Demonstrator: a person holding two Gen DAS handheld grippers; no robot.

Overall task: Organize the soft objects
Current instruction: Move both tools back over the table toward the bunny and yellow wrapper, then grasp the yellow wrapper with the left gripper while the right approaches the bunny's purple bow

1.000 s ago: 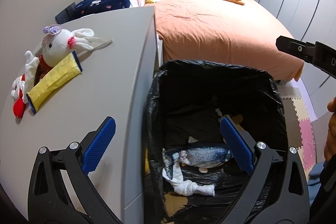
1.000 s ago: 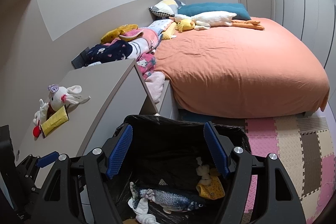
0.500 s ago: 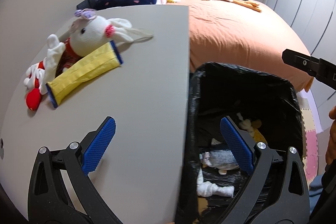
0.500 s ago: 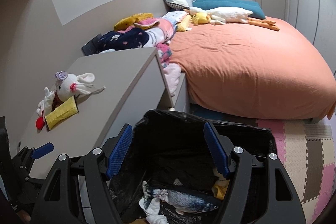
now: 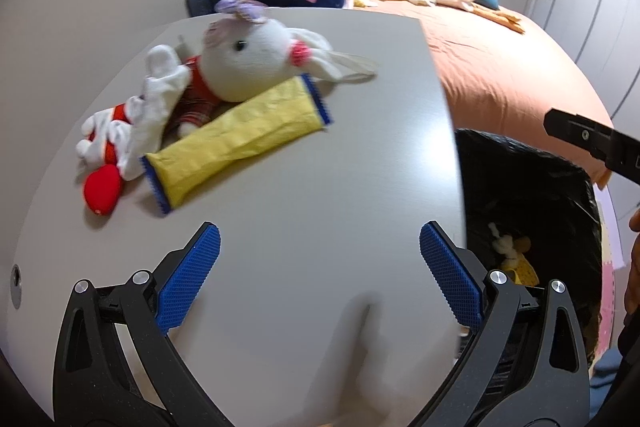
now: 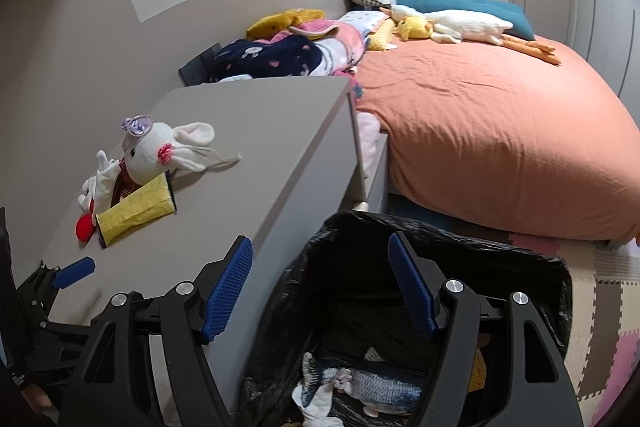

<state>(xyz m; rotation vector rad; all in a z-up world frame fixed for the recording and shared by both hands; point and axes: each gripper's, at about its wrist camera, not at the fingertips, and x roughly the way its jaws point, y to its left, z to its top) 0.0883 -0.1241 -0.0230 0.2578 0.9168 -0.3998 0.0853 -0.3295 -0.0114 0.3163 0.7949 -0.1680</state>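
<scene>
left gripper (image 5: 316, 263): jaws wide apart, nothing between the pads; bare counter (image 5: 304, 187) under them.
right gripper (image 6: 320, 287): jaws also well apart, empty; it hangs over the near rim of the bin (image 6: 532, 267), left pad over the counter's edge.
rabbit plush (image 5: 244, 63): lies on the counter ahead and left of the left gripper, apart from it; white head, red top, red foot nearest the gripper.
yellow pouch (image 5: 236, 135): yellow with blue ends, lies against the rabbit's front on the gripper's side; nearest item to the left pads.
why there: judged as the remaining pile to sort; both sit loose on the counter, unheld, beside the bin.
bin contents: fish plush (image 6: 376, 387) and white cloth at the bottom, below the right gripper; a small yellow-white toy (image 5: 512, 255) shows on the left gripper's right side. Reads as the drop point for soft items.
left pose: pitched steeply down at the counter, aimed toward the pile, pads level with each other.
right pose: pitched down into the bin mouth, beside and right of the left gripper; a bit of the person's hand (image 5: 634, 267) shows at the left view's edge.
step, judged: left gripper lined up for a reach to the pouch or rabbit; no contact yet.
background: bed (image 6: 500, 131) with more plush and blankets, far ahead of both.
</scene>
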